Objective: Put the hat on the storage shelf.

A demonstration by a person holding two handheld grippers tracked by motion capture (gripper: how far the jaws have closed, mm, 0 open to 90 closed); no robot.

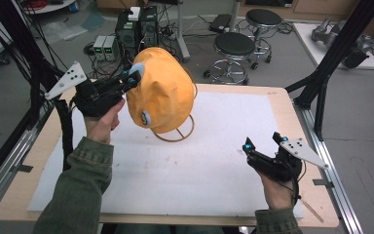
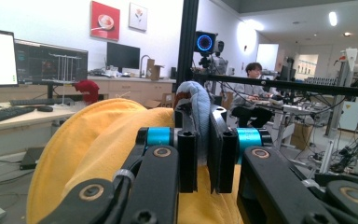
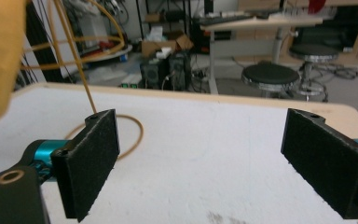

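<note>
Yellow hat (image 1: 161, 92), apparently fabric, on wire stand (image 1: 177, 134)

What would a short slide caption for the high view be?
Left gripper pinches a light-blue part of a yellow hat on a wire stand; right gripper open.

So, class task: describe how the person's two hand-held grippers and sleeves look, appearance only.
Both the left hand-held gripper and the right hand-held gripper are black with teal-blue accents near the jaws, flat black pads, brass-coloured pivot pins, a grey three-cornered plate with dark dots, and a black trailing cable. The sleeves are olive-green fabric.
</note>
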